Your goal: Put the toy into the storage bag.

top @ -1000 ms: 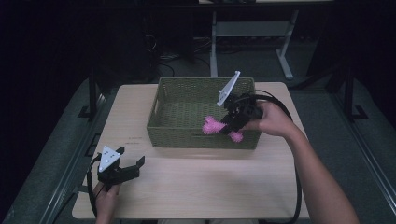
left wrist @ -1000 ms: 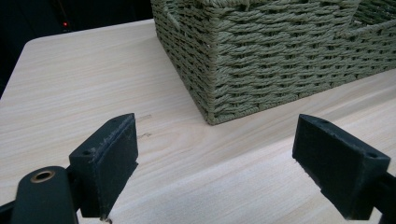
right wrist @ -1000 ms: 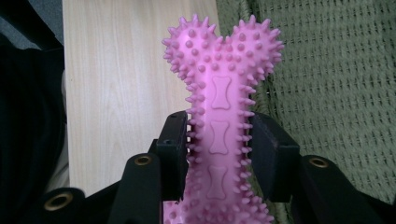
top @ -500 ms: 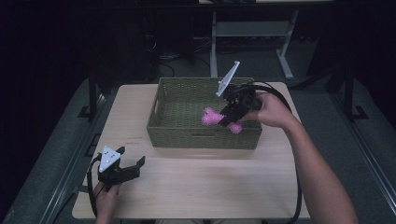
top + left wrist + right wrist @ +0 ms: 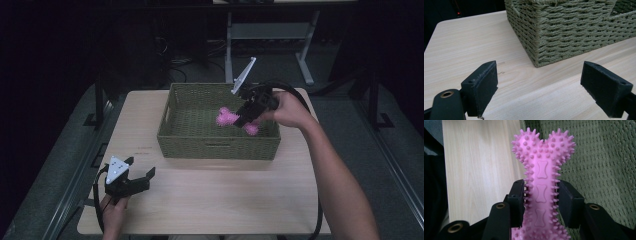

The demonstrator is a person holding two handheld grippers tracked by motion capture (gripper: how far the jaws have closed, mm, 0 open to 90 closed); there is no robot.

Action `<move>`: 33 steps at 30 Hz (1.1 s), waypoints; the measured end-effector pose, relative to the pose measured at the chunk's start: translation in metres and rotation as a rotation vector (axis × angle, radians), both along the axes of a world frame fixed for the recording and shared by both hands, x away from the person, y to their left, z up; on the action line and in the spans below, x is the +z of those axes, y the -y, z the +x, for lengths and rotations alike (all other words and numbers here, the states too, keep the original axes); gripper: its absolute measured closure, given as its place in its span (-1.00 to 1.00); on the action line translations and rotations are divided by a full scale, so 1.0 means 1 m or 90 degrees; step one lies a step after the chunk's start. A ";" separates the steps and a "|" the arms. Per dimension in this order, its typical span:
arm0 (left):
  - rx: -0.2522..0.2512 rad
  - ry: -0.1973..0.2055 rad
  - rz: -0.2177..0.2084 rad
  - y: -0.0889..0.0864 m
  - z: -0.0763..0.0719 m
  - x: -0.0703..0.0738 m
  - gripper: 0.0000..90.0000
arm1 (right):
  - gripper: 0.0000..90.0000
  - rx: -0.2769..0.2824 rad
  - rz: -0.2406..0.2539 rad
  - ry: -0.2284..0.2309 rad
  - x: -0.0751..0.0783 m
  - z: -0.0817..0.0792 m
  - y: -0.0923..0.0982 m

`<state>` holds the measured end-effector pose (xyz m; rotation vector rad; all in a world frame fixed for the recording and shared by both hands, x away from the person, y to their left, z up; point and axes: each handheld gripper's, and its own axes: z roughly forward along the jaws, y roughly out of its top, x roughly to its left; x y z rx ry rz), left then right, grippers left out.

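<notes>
The right hand-held gripper (image 5: 243, 119) hangs over the woven green basket (image 5: 218, 148), its jaws pinched on the shaft of a pink spiked bone toy (image 5: 228, 118), which is held clear above the basket's floor near the right end. In the right gripper view the toy (image 5: 543, 177) stands up between the two black pads, its knobbed end pointing away from the hand, with the basket weave behind it on one side and pale bench (image 5: 481, 165) wood on the other (the pads press right into the rows of spikes). The person's right arm reaches in from the near right corner, a black cable looping from the gripper back down along it. The left hand-held gripper (image 5: 141, 180) rests low at the near left corner of the bench (image 5: 210, 200), well apart from the basket, its jaws spread wide with nothing between them. In the left gripper view bare wood lies between its jaws (image 5: 539, 92), and the basket's (image 5: 574, 32) near corner stands a little way ahead.
</notes>
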<state>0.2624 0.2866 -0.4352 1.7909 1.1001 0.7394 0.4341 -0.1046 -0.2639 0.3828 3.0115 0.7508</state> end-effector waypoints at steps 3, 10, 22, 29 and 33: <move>0.000 0.000 0.002 0.000 0.000 0.000 -0.70 | 0.29 -0.003 -0.003 -0.002 -0.002 0.005 -0.001; -0.001 -0.001 0.002 0.000 0.000 0.000 -0.70 | 0.29 -0.009 -0.010 -0.014 -0.007 0.018 -0.004; -0.002 -0.001 0.002 0.000 0.001 0.000 -0.70 | 0.29 -0.026 -0.013 -0.031 -0.019 0.037 -0.004; -0.005 0.000 0.006 0.001 0.000 0.000 -0.70 | 0.29 -0.039 -0.020 -0.043 -0.028 0.046 -0.002; -0.003 0.000 0.003 0.001 0.001 0.000 -0.70 | 0.29 -0.043 -0.019 -0.050 -0.032 0.051 -0.002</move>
